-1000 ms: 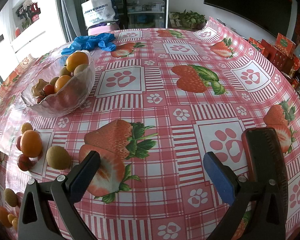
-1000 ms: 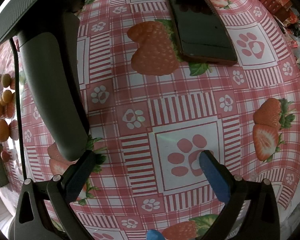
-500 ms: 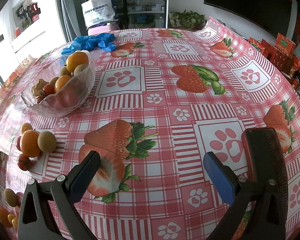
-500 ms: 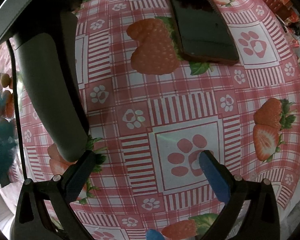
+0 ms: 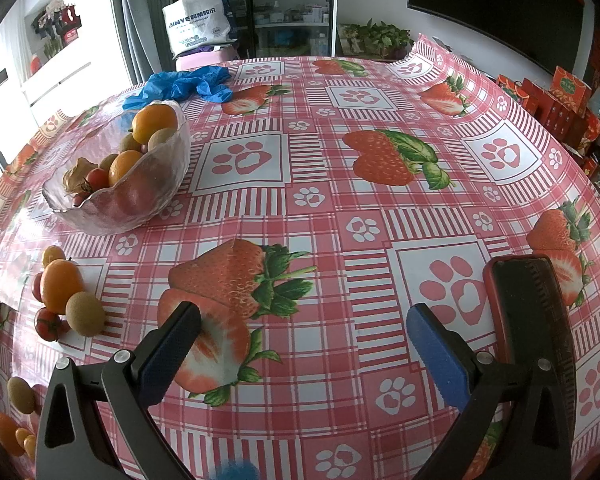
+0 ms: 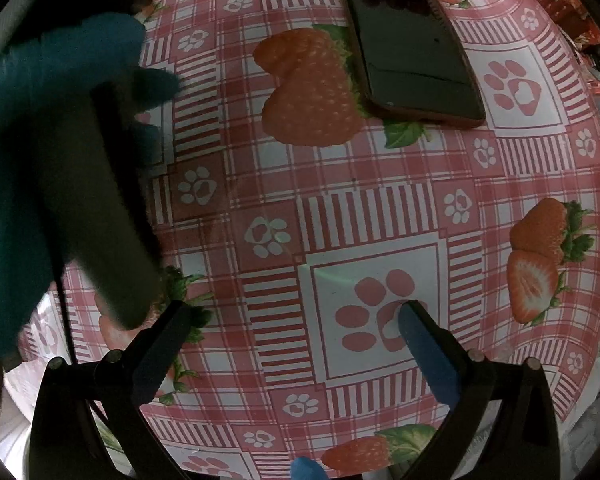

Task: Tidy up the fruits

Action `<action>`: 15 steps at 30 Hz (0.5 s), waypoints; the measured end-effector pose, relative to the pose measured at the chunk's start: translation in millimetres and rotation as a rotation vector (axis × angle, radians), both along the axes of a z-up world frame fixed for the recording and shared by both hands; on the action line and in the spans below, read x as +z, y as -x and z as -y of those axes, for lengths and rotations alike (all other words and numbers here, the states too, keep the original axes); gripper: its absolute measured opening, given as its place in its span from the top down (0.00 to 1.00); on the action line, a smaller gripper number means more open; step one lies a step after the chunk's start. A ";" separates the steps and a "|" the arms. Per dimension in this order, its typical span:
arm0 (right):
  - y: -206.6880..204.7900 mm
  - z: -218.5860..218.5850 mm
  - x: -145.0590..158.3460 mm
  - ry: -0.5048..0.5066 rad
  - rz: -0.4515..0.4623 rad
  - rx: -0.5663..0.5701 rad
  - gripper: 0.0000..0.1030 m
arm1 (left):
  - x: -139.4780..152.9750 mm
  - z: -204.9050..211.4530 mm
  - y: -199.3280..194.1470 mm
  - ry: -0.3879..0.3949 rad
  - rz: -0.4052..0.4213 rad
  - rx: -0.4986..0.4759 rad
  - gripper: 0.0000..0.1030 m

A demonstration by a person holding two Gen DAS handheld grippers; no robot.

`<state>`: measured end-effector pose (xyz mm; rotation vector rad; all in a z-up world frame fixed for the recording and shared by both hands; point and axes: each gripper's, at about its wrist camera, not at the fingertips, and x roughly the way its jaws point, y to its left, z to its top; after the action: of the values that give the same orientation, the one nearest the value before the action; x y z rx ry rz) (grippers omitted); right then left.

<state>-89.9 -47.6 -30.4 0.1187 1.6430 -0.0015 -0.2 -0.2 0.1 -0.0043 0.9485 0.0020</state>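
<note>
Both the left gripper (image 5: 300,340) and right gripper (image 6: 292,336) hang spread, empty. The brown kiwi (image 5: 85,314) left of them, beside the clear glass bowl (image 5: 140,196), could roll if nudged.

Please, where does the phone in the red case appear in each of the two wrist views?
Left wrist view: phone at lower right, beside the right finger.
Right wrist view: phone at top centre, lying flat.
Shared landmark: the printed strawberry beside the phone.
</note>
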 end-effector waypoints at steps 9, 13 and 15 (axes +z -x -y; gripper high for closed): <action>10.3 0.6 10.5 -0.067 0.076 0.001 0.00 | 35.0 -25.8 6.7 0.028 -0.260 -0.144 0.00; 14.4 -0.4 13.0 -0.054 0.072 0.001 0.00 | 72.3 -71.1 57.6 -0.042 -0.261 -0.149 0.00; 14.9 -0.3 11.6 -0.041 0.064 0.001 0.00 | 70.9 -95.1 92.4 -0.058 -0.257 -0.138 0.00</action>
<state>-104.7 -47.3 -18.9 0.1483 1.5800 0.0363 -92.6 94.9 71.1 0.1175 1.2036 -0.0997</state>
